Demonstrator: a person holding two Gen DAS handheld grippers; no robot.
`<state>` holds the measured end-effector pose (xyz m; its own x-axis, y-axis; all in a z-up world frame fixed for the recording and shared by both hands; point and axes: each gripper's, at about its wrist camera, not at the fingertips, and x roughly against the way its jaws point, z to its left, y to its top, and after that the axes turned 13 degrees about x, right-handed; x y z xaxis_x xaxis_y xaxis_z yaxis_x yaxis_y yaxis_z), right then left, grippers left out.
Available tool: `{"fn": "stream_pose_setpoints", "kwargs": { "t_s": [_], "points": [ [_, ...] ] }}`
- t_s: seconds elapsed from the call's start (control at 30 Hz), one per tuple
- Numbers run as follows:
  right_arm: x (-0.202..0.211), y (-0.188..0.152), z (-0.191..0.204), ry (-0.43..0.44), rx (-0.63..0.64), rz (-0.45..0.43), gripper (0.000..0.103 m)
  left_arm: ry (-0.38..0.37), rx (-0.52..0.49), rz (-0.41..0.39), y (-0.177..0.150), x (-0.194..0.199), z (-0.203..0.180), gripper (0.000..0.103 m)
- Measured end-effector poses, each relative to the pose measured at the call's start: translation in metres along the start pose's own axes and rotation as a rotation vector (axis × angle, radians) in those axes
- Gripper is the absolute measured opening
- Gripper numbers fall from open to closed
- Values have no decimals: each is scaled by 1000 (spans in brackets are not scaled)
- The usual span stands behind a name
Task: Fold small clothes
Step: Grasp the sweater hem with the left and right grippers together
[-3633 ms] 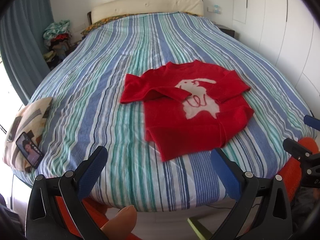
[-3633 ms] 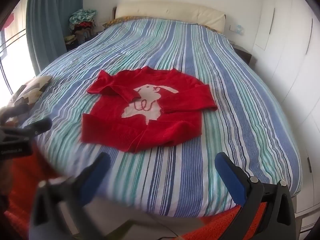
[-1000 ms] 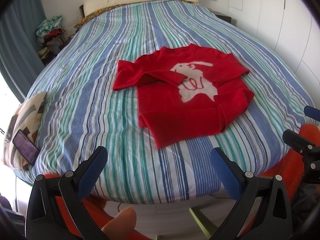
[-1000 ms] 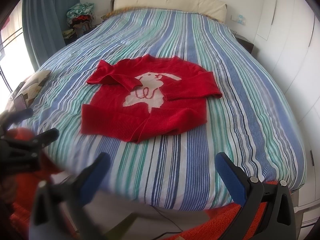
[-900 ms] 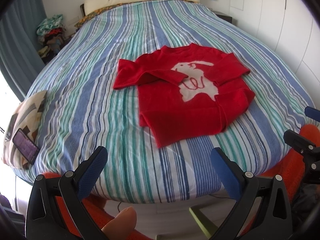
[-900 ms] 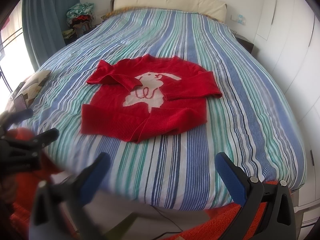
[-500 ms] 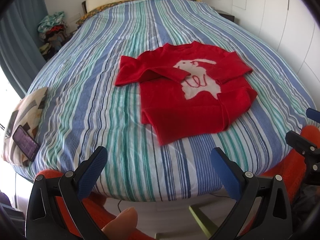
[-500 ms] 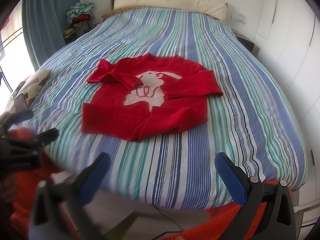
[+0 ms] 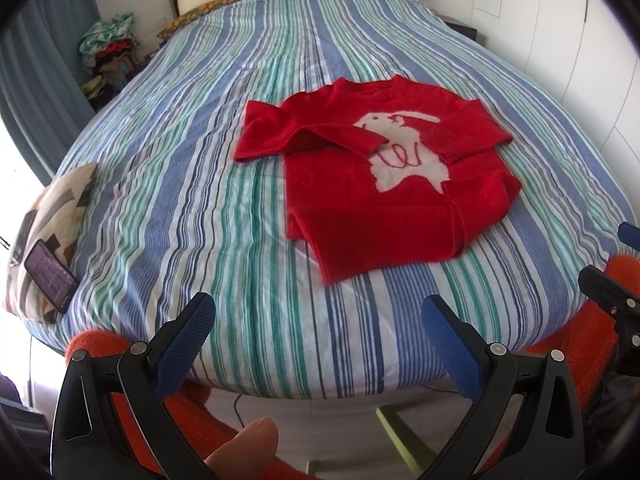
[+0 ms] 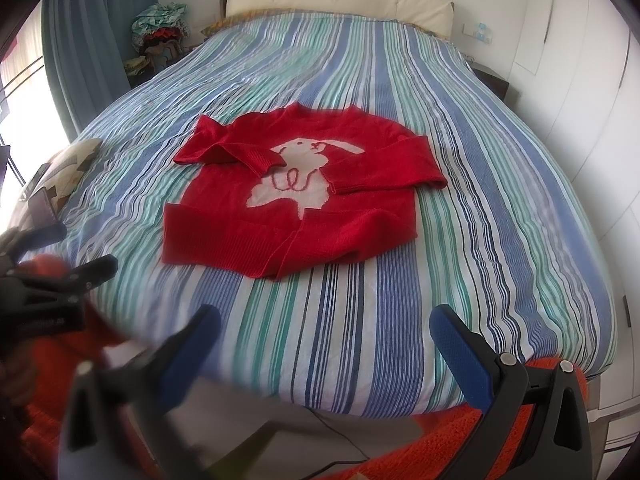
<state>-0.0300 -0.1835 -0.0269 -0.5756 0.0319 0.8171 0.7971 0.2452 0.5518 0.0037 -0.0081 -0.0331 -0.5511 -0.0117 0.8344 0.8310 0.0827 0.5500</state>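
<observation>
A small red sweater (image 9: 360,208) (image 10: 320,224) with a white rabbit on its chest lies on the striped bed, both sleeves folded in across the front and the hem nearest me. My left gripper (image 9: 320,312) hangs open over the foot of the bed, short of the hem and empty. My right gripper (image 10: 324,328) is also open and empty, just below the sweater's hem. Each gripper shows at the edge of the other's view: the right gripper (image 9: 616,276) at the right edge, the left gripper (image 10: 48,256) at the left.
The blue, green and white striped bed cover (image 9: 200,184) (image 10: 500,208) fills both views. A patterned cushion (image 9: 52,208) with a phone (image 9: 50,276) on it sits at the left edge. Clothes pile (image 10: 160,32) beside a blue curtain; white wardrobe doors (image 10: 580,80) at right.
Both grippers have drifted slightly closer over the foot of the bed. The sweater lies as before and both grippers stay open.
</observation>
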Motion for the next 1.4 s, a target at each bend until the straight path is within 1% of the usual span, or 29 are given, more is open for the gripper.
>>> {"fn": "stream_pose_setpoints", "kwargs": {
  "t_s": [0.17,0.23,0.3,0.37,0.43,0.47,0.53,0.6,0.67,0.8,0.83,0.87,0.9,0.93,0.97,1.0,1.03,1.07,1.1,1.13,1.2,1.27,1.33,1.4],
  "points": [
    [-1,-1,0,4,-1,3,103,-3,4,18,0,-3,5,103],
    [-2,-1,-2,11,-4,2,103,-4,38,24,5,-5,18,103],
    [-3,0,-13,1,-17,-13,103,-1,122,32,12,-8,43,103],
    [-3,0,-33,-59,-47,-19,103,18,236,51,15,-15,73,103],
    [-5,-1,-53,-121,-68,-16,103,21,328,99,14,-24,98,103],
    [-8,-1,-60,-137,-75,-6,103,21,364,127,13,-29,107,102],
    [-18,-2,-67,-125,-78,15,103,20,415,161,9,-35,118,102],
    [-32,0,-61,-64,-58,22,103,12,431,166,6,-39,119,102],
    [-48,8,-47,10,-10,15,103,-32,409,180,8,-47,110,102],
    [-96,36,-19,100,72,13,102,-228,350,229,23,-76,80,102],
    [-113,44,-15,117,70,27,97,-263,337,237,27,-86,72,101],
    [-131,53,-13,131,55,50,90,-290,328,246,32,-98,65,101],
    [-150,60,-12,140,32,76,86,-310,323,261,35,-111,58,96],
    [-168,65,-12,150,8,100,79,-322,323,283,37,-124,52,91],
    [-186,69,-11,159,-10,122,69,-333,324,310,37,-137,46,70],
    [-204,71,-10,169,-16,150,60,-345,323,346,37,-150,42,40],
    [-220,69,-10,171,-14,187,38,-350,322,387,34,-161,39,20],
    [-227,66,-11,166,-20,214,25,-348,329,426,31,-168,39,6],
    [-222,63,-17,161,-45,207,17,-356,358,431,27,-167,44,4],
    [-210,59,-22,161,-66,194,11,-380,374,419,24,-160,50,3],
    [-172,45,-34,177,-88,153,10,-417,351,421,18,-141,60,3],
    [-132,21,-47,187,-127,141,10,-457,316,432,9,-121,68,3],
    [-102,-10,-59,191,-175,170,10,-473,273,464,0,-110,71,4],
    [-88,-38,-70,195,-232,241,10,-448,222,471,-8,-105,68,6]
  ]
}}
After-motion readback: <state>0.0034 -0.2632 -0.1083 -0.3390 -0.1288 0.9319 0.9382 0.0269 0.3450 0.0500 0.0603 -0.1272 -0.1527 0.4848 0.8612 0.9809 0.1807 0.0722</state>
